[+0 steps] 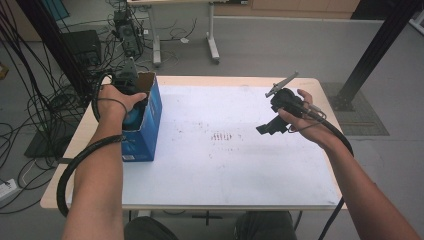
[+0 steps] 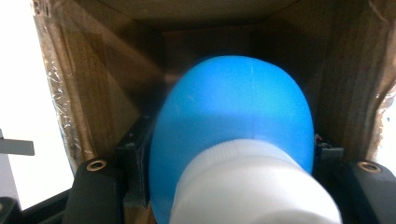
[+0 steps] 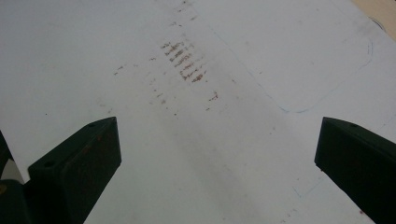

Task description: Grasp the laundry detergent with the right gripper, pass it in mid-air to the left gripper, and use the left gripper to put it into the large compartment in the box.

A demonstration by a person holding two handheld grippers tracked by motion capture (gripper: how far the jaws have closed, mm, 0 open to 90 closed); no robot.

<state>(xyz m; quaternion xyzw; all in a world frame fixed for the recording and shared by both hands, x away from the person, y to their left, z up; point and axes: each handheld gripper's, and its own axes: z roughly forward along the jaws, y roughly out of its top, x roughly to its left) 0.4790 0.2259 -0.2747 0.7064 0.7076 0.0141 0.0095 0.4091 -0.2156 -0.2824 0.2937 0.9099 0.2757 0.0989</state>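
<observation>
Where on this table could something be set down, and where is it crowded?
The white table sheet lies bare from the blue cardboard box rightward, beneath the open right gripper. The left edge is crowded: there the left gripper holds a blue plastic bottle with a white cap inside the box.

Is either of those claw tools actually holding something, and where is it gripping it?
The left gripper holds a blue bottle with a white cap inside the cardboard box, its jaws clamped on the body's sides just below the cap. The right gripper is open, holding nothing.

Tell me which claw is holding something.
The left claw: it is inside the box, shut on a blue bottle. The right claw is open above the table.
</observation>
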